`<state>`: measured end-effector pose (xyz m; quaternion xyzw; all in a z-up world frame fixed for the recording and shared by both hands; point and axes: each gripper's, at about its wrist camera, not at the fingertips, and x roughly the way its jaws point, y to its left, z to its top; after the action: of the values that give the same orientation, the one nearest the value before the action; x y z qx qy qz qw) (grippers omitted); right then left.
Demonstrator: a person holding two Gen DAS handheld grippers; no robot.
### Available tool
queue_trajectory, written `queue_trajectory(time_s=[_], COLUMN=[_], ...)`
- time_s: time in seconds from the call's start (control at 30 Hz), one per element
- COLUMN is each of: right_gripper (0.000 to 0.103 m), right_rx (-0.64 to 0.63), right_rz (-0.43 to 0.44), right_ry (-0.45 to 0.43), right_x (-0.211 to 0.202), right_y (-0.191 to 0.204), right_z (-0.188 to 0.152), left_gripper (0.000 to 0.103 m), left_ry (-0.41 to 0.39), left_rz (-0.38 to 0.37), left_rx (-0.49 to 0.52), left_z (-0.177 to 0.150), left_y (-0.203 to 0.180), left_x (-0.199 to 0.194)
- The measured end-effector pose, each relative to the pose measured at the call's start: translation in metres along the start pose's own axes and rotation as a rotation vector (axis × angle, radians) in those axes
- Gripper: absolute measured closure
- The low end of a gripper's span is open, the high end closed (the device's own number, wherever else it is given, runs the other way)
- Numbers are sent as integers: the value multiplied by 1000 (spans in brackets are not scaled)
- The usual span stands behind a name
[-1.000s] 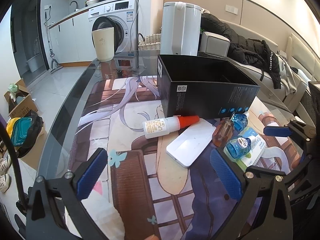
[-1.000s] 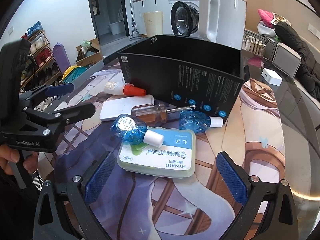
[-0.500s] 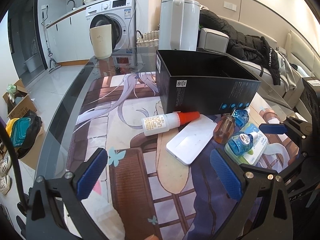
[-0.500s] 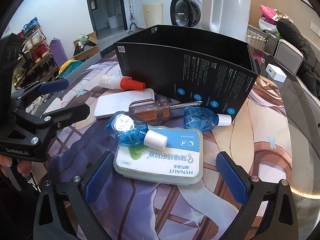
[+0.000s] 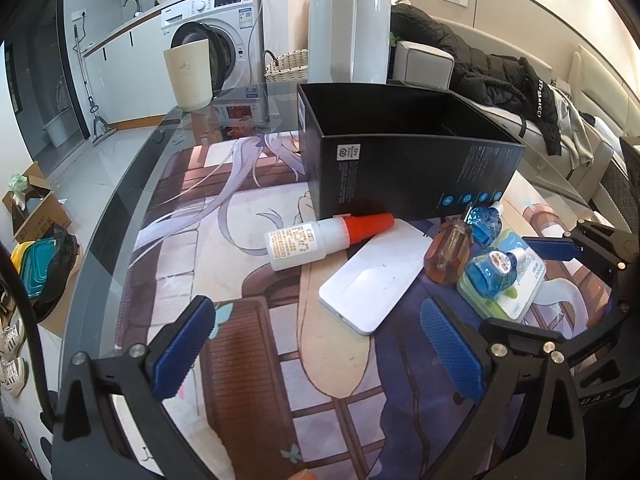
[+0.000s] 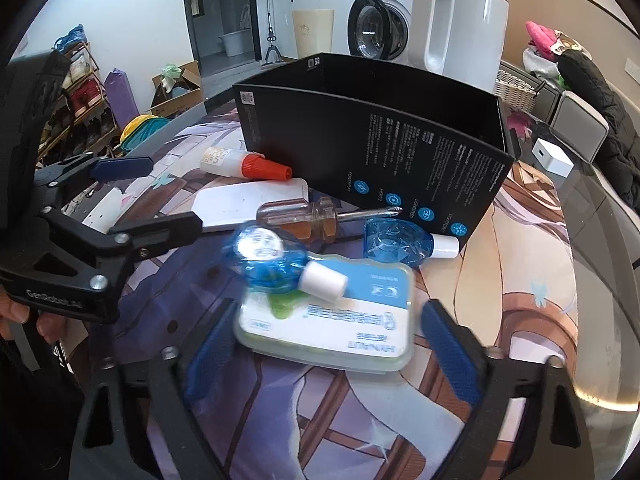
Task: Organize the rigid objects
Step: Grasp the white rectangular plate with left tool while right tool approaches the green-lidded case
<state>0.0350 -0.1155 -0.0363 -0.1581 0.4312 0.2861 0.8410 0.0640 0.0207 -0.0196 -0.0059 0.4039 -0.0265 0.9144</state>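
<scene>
My right gripper hangs low over a green and white flat case. Its jaws are closing with the case between them, and the pads stand just off its ends. A blue bottle lies on the case and a second blue bottle lies behind it. An amber-handled screwdriver, a white flat box and a red-capped glue bottle lie in front of the open black box. My left gripper is open and empty, just short of the white flat box.
A white appliance and a beige cup stand at the far end of the glass table. A small white cube lies to the right of the black box. The table's curved edge runs along the left.
The right gripper's jaws have narrowed around the green and white case, and it has come a little closer to it. The left gripper has hardly moved.
</scene>
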Motion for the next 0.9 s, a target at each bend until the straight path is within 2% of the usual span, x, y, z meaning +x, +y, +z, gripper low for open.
queue_trajectory(time_s=[0.23,0.43,0.53,0.6,0.63,0.67,0.73,0.9], right_gripper=[17,17,17,17,17,17,17,17], right_rx=[-4,-11,-8,-4,-3,-3,-4,-7], right_rz=[22,29,24,21,19,18,17,20], right_ry=[-2,-10,-12,-10,-9,-7,-7,-7], right_x=[-4,-7,-8,-8,-8,-8,-10,-11], right_y=[-3,-7,-10,-14,-15,-16,-18,-19], right_z=[-3,-2,-2,-3,-3,-3,-4,-4], left_gripper=[0,2,8,8,11,21,25,29], left_ry=[53,61,58,60,56,53,52,57], left_rz=[-35,-41,-57,-69,-79,-89,-109,-127], left_rx=[-5,70,114,143,152,158,171,161], left_z=[5,7,8,8,8,8,8,11], left_y=[-5,-18,-26,-31,-33,-35,-39,-39], left_x=[12,16,17,18,17,16,15,17])
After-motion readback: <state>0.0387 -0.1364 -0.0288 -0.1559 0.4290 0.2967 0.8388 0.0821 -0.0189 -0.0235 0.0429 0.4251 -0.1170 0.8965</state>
